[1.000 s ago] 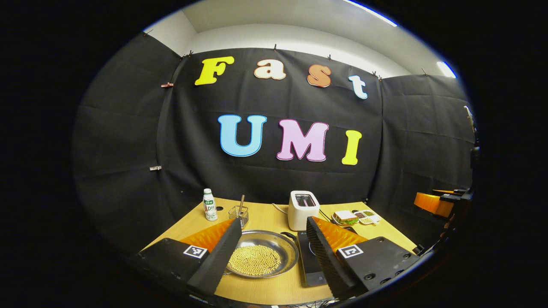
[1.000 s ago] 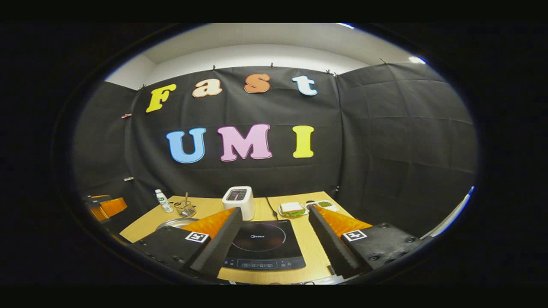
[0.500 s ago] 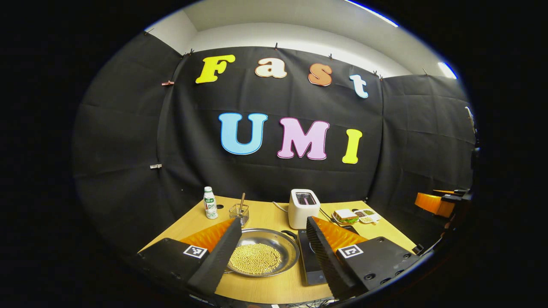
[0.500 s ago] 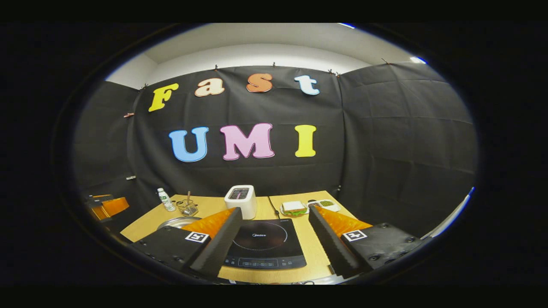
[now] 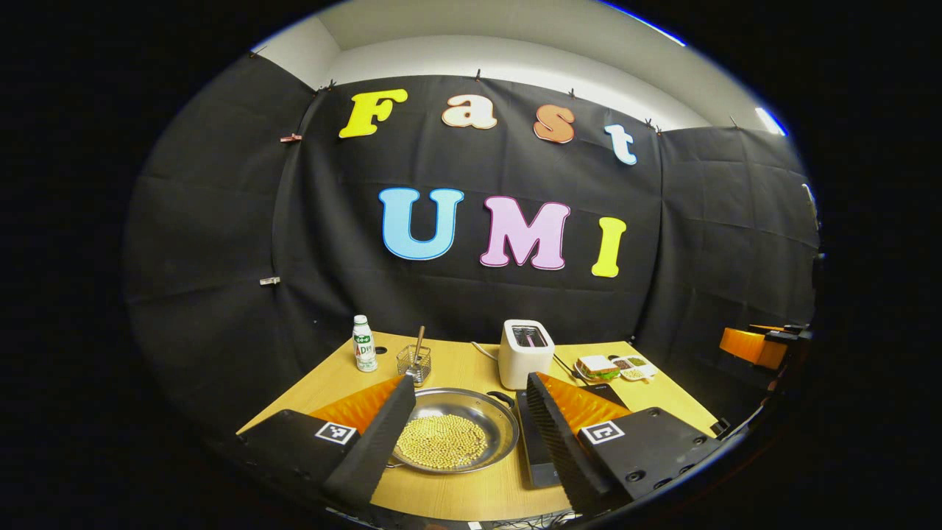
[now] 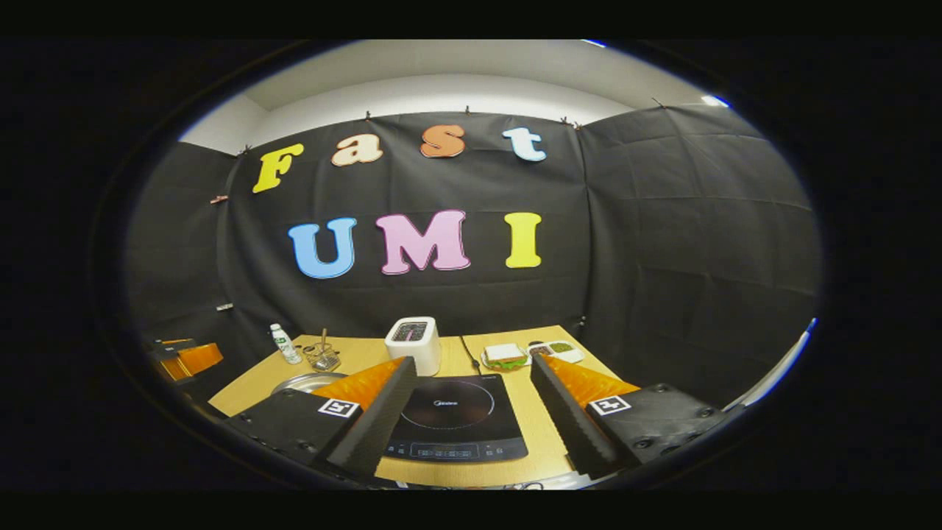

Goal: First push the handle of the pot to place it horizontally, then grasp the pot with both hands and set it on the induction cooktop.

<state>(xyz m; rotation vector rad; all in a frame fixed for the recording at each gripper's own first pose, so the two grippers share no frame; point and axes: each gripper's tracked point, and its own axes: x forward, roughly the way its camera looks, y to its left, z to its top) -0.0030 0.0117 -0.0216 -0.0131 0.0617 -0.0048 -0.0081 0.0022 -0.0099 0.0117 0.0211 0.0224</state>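
My left gripper [image 5: 465, 412] and right gripper [image 6: 471, 401] hover wide open, empty; I'd nudge the pot [image 5: 460, 436] handle [image 5: 502, 400] gently sideways.

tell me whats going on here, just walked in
A person holds a hand-held gripper in each hand over a wooden table, both open and touching nothing. The left hand-held gripper is lined up in front of a steel pot full of yellow beans, which sits on the table beside the induction cooktop. The right hand-held gripper faces the bare cooktop. The pot's dark handle is untouched, so nothing has started.
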